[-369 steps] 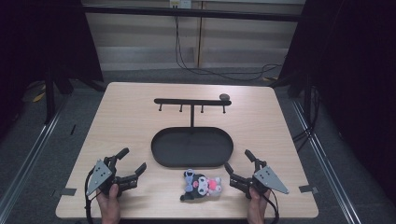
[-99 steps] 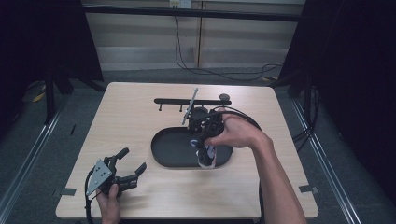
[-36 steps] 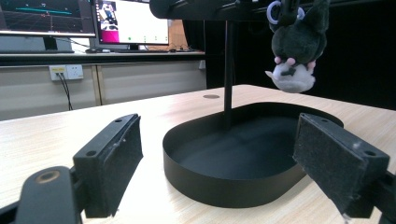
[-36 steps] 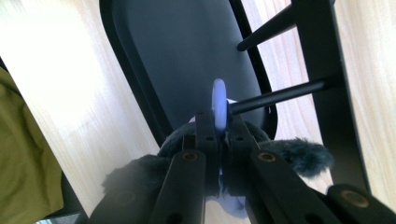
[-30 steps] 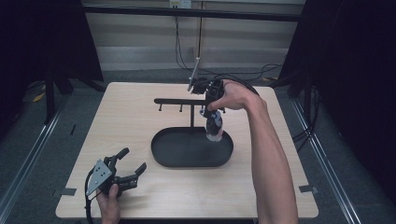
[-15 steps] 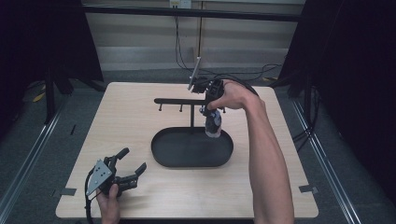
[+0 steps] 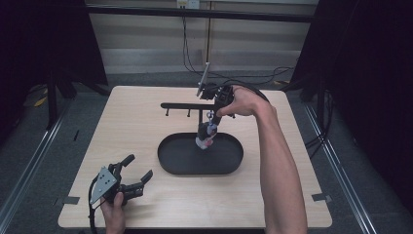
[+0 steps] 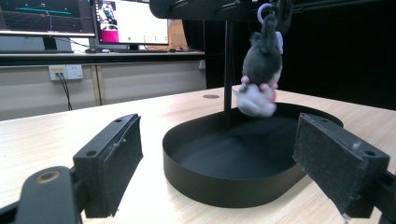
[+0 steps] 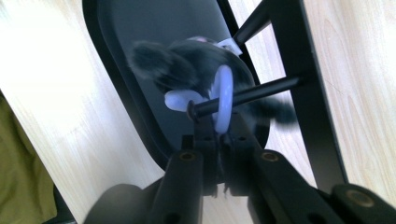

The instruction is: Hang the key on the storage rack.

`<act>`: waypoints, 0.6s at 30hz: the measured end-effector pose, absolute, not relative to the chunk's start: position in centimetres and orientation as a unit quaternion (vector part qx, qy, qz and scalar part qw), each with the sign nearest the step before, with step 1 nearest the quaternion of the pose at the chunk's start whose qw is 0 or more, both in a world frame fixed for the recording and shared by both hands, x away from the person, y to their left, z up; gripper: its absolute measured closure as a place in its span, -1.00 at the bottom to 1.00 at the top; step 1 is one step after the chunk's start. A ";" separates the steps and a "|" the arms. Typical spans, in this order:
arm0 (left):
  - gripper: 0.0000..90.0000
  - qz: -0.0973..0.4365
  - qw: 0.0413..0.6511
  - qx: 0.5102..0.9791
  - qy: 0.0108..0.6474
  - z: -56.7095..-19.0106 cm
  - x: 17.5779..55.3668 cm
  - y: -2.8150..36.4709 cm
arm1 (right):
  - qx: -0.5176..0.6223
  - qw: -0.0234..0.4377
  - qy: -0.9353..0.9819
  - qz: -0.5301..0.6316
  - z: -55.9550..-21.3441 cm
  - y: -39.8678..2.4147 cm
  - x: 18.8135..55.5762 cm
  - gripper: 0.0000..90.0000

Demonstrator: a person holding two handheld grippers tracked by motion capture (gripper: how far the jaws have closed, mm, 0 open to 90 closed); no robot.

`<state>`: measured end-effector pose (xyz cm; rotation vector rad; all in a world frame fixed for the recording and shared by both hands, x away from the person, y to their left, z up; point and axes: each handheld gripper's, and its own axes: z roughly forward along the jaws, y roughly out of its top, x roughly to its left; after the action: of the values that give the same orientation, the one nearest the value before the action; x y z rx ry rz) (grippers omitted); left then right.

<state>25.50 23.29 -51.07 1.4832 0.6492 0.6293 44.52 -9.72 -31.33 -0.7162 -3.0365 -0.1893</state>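
A grey and pink plush keychain toy [image 7: 206, 135] hangs above the black oval tray [image 7: 229, 163], under the crossbar of a black peg stand [image 7: 182, 106]. My right gripper [image 7: 216, 108] is shut on the toy's pale blue ring [image 9: 223, 100], and a black peg [image 9: 254, 92] of the stand passes through that ring. The toy [image 9: 187, 69] dangles blurred below the ring. In the left gripper view the toy [image 8: 260, 77] hangs beside the stand's post. My left gripper [image 7: 136, 176] rests open near the table's front left edge, its pads [image 8: 114, 161] holding nothing.
The tray [image 8: 233, 186] sits mid-table in front of the stand's post [image 8: 228, 65]. Bare wooden table [image 7: 126, 131] lies left and right of the tray. Cables run along the floor behind the table. Monitors [image 8: 130, 21] stand on a desk beyond.
My right gripper picked the toy up from the front of the table, carried it over the tray to the stand, and has lowered slightly at the peg. The left gripper has stayed put.
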 end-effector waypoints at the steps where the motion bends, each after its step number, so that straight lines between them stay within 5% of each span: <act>1: -0.66 0.277 0.646 0.652 0.285 -51.1 25.5 23.3 | -0.230 0.007 -0.971 -0.065 -31.2 -9.8 44.5 0.77; 18: -0.66 0.275 0.643 0.655 0.285 -51.0 25.5 23.3 | -0.246 0.022 -0.962 -0.115 -31.2 -11.2 42.1 0.22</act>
<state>25.48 23.34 -51.04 1.4921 0.6491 0.6274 42.10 -11.25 -31.20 -0.7615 -2.9811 -0.3556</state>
